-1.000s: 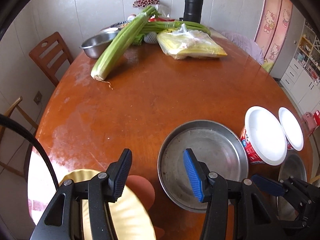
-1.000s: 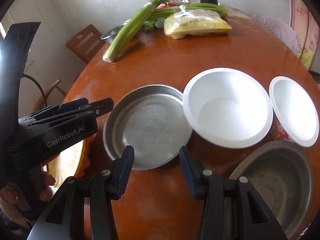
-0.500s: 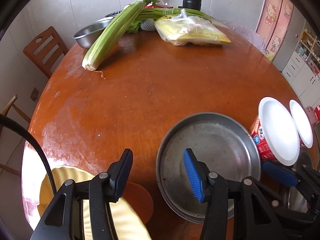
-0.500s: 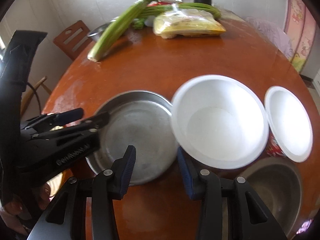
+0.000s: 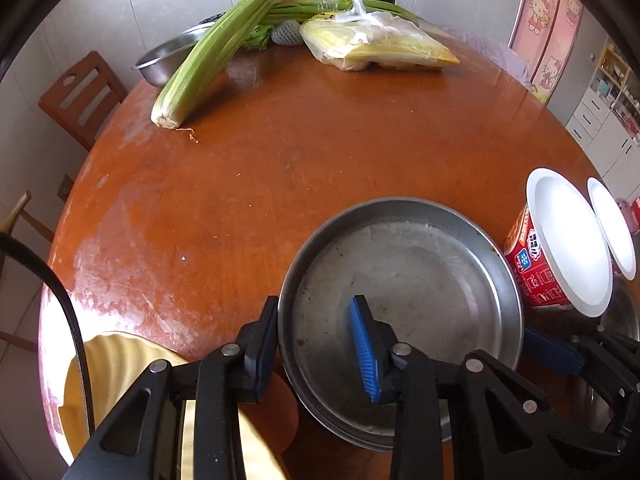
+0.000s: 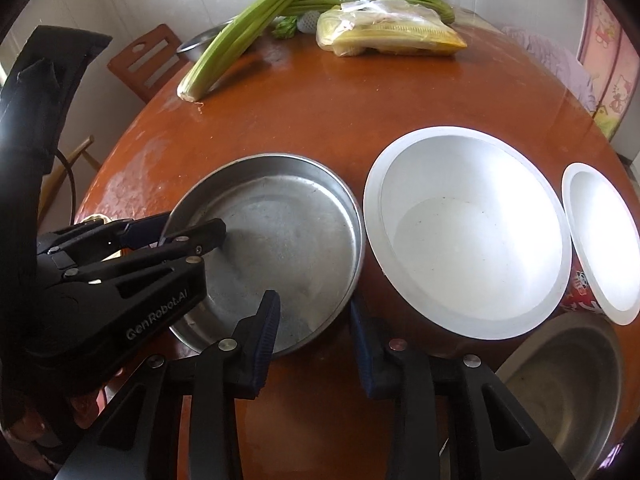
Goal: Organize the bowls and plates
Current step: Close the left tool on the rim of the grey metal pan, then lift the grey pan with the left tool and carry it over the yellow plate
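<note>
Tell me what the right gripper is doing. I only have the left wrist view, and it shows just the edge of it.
Observer: The right gripper straddles the near rim of the steel plate, one finger inside and one outside. Its jaws have just closed there.
Operator: Check my left gripper from that side.
Observer: The left gripper clamps the plate's left rim. Its jaws have just closed too.
Operator: Name what sits right of the right gripper.
Observer: A deep steel bowl, empty, on the near side of the large white bowl.
</note>
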A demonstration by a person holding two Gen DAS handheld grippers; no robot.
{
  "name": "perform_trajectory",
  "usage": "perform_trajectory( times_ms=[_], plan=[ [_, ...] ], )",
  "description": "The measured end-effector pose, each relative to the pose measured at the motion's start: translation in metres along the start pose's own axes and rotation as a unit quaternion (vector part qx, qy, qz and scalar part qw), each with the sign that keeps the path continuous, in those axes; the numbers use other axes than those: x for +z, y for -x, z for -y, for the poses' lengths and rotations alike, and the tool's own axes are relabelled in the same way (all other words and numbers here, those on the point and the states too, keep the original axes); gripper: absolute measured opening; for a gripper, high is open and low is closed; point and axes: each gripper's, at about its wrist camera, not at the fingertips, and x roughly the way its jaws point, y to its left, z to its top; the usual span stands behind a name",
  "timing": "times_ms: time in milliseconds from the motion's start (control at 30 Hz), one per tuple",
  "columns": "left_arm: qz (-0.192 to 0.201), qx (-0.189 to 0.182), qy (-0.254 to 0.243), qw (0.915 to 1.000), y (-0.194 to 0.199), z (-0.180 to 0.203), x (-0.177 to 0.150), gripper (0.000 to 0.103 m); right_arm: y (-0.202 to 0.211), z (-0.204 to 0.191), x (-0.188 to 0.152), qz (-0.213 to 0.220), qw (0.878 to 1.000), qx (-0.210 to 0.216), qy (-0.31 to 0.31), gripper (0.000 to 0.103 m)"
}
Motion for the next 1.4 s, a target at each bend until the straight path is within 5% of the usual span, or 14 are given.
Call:
perform_trajectory(
  times_ms=[1400],
  plan=[
    [0.122,0.010,0.047,0.9913,0.124,-0.029,-0.047,0.035,0.095,-0.042,-0.027,0.114,0.990,0.064,0.054,0.037]
  ],
)
